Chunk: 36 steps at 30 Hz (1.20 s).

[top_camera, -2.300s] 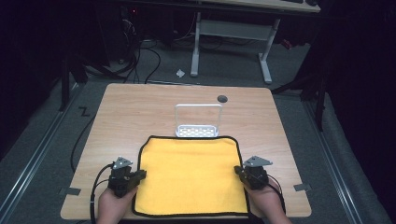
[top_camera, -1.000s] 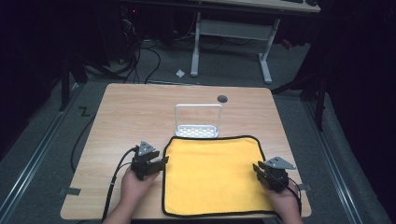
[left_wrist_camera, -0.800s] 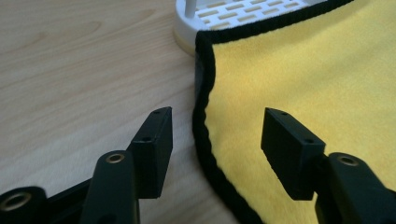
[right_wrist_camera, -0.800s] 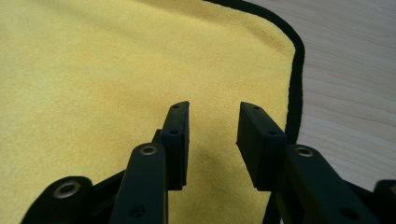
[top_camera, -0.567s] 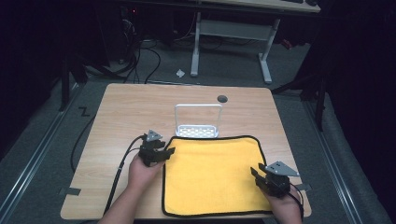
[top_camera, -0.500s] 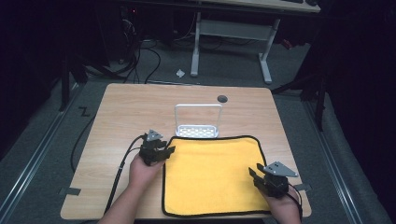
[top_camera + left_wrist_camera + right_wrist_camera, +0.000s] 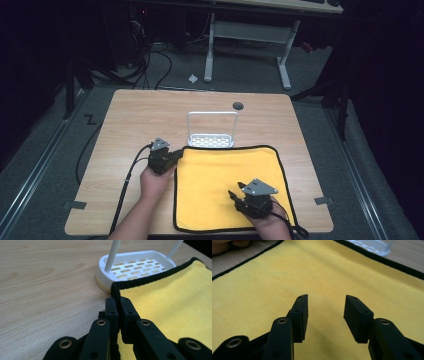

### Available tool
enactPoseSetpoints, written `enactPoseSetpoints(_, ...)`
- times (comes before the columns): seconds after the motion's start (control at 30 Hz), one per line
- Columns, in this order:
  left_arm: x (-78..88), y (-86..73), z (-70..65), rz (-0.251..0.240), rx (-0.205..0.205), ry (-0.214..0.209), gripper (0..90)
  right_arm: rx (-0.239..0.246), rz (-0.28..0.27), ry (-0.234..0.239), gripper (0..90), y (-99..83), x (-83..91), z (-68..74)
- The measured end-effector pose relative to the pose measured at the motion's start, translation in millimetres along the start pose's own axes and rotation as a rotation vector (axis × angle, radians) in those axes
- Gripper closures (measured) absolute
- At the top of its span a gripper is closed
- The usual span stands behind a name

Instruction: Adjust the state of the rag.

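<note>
Yellow cloth point(image 7: 227, 187) has no readable label; left gripper point(image 7: 117, 305) pinches its black-edged corner, right gripper point(image 7: 325, 315) hangs spread apart above it.

A wooden table point(image 7: 150, 115) stands on grey floor point(image 7: 250, 75) in a dim room, a white-legged desk point(image 7: 245, 30) beyond.

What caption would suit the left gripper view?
Left tongs shut on the yellow cloth's black-edged corner, beside a white slotted tray.

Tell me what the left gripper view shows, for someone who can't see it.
The left tool, shut, pinches the black-edged corner of a yellow cloth on a wooden table. Just behind the corner sits a white slotted tray.
</note>
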<state>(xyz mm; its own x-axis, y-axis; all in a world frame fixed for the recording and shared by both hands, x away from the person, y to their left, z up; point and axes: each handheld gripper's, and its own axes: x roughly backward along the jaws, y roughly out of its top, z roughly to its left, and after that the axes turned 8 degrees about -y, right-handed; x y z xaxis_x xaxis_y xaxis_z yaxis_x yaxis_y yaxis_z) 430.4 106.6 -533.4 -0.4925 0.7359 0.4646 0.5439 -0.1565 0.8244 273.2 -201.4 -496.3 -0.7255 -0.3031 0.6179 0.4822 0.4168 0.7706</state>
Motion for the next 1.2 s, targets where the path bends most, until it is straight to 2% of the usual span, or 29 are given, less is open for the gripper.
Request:
enactPoseSetpoints(0.1,-0.2,-0.5,1.9,0.0,0.017,0.004,85.6,0.037,0.003,0.037,53.0,7.0,-6.9,19.6)
enactPoseSetpoints(0.23,0.3,-1.0,1.0,-0.002,0.012,0.006,85.5,0.066,0.009,0.092,52.3,16.8,-18.2,44.5)
enactPoseSetpoints(0.37,1.9,-1.8,2.5,-0.009,0.029,0.001,85.2,0.1,0.016,0.142,52.2,24.8,-30.5,69.6)
enactPoseSetpoints(0.6,2.0,-2.0,3.4,-0.008,0.04,-0.006,85.1,0.16,0.03,0.221,52.1,36.5,-49.9,107.4)
enactPoseSetpoints(0.77,2.0,-2.0,3.5,-0.007,0.043,-0.006,85.1,0.176,0.033,0.258,51.6,45.7,-62.9,123.6)
enactPoseSetpoints(0.93,2.0,-2.1,3.3,-0.006,0.042,-0.006,85.1,0.191,0.063,0.281,51.6,47.7,-71.9,134.2)
enactPoseSetpoints(1.07,2.1,-2.2,3.2,-0.005,0.042,-0.007,85.1,0.216,0.065,0.263,56.5,44.6,-72.8,136.2)
enactPoseSetpoints(1.2,2.1,-2.2,3.2,-0.004,0.043,-0.007,85.1,0.219,0.068,0.24,68.2,43.5,-70.6,131.9)
